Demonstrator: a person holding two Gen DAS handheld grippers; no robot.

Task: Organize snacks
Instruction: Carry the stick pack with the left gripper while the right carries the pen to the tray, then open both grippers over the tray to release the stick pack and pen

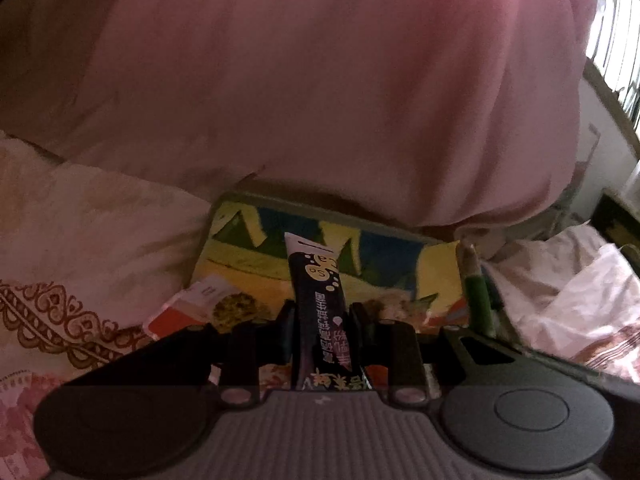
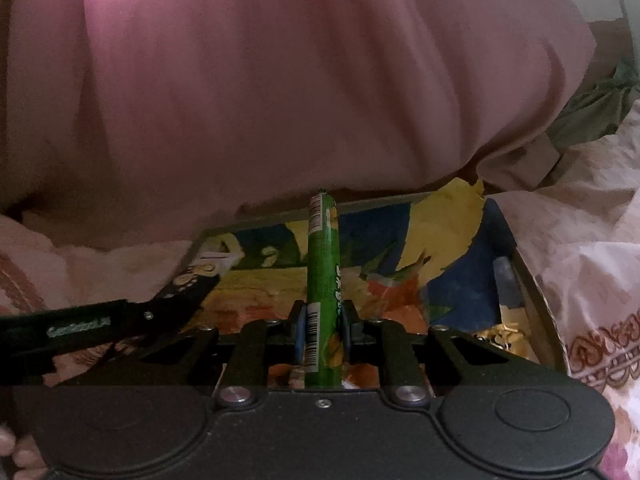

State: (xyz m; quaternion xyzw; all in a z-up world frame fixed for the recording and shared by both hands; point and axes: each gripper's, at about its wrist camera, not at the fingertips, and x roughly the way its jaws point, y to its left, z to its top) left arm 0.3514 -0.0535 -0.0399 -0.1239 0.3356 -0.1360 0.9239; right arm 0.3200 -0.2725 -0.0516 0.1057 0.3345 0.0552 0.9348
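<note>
The left gripper [image 1: 320,316] pinches a dark sachet [image 1: 318,296] between its narrowed jaws at lower centre of the left wrist view. The sachet's long axis runs away from the camera, and its white sealed end points toward the upper middle of the frame. It bears yellow bubble shapes and rows of Chinese characters too blurred to read. Just left of the jaws lies a red-and-white packet [image 1: 200,308] picturing a cookie, which the other view does not show.

The right gripper [image 2: 323,330] is clamped on a green stick snack [image 2: 323,264], which also points straight ahead, its crimped tip up. Barcodes are printed near both ends; the pale lettering along it is illegible. This view alone shows the left tool's black arm, entering from the lower left with a small unreadable white logo.

Both snacks hang over a box [image 2: 532,280] lined with a yellow, blue and orange print. It rests on patterned bedding [image 1: 80,240] under a pink quilt [image 2: 280,80].
</note>
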